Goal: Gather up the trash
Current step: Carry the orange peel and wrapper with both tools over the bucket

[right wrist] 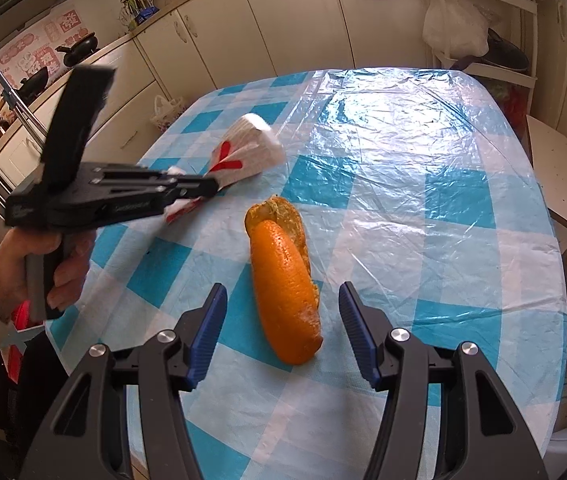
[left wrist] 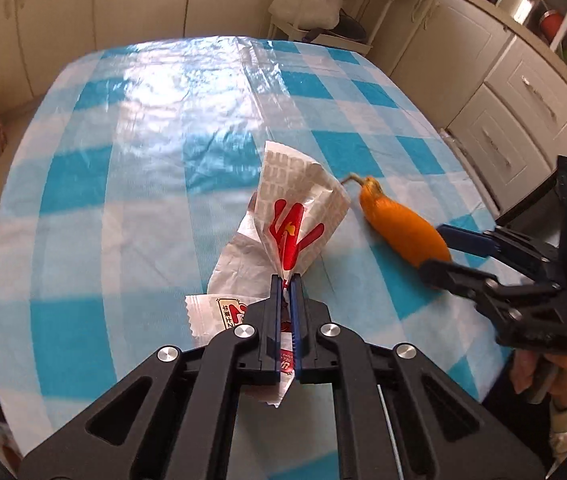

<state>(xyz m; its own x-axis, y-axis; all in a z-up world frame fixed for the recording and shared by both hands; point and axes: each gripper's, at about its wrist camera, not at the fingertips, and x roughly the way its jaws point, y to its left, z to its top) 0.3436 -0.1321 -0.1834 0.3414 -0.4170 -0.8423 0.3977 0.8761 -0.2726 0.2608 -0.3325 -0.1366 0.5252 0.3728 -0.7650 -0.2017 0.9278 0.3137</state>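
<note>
My left gripper (left wrist: 286,280) is shut on a white paper wrapper (left wrist: 299,208) with red print and holds it above the table. The wrapper also shows in the right wrist view (right wrist: 243,152), sticking out of the left gripper (right wrist: 207,190). A long piece of orange peel (right wrist: 285,292) lies on the blue-and-white checked tablecloth (right wrist: 403,200). My right gripper (right wrist: 281,336) is open, with its fingers on either side of the peel's near end. In the left wrist view the right gripper (left wrist: 441,246) sits at the end of the peel (left wrist: 399,224).
A second white sachet (left wrist: 219,312) lies under the left gripper. Kitchen cabinets (left wrist: 515,120) ring the table. A white rack with a plastic bag (right wrist: 451,28) stands beyond the far table edge. A stool (right wrist: 559,176) stands to the right.
</note>
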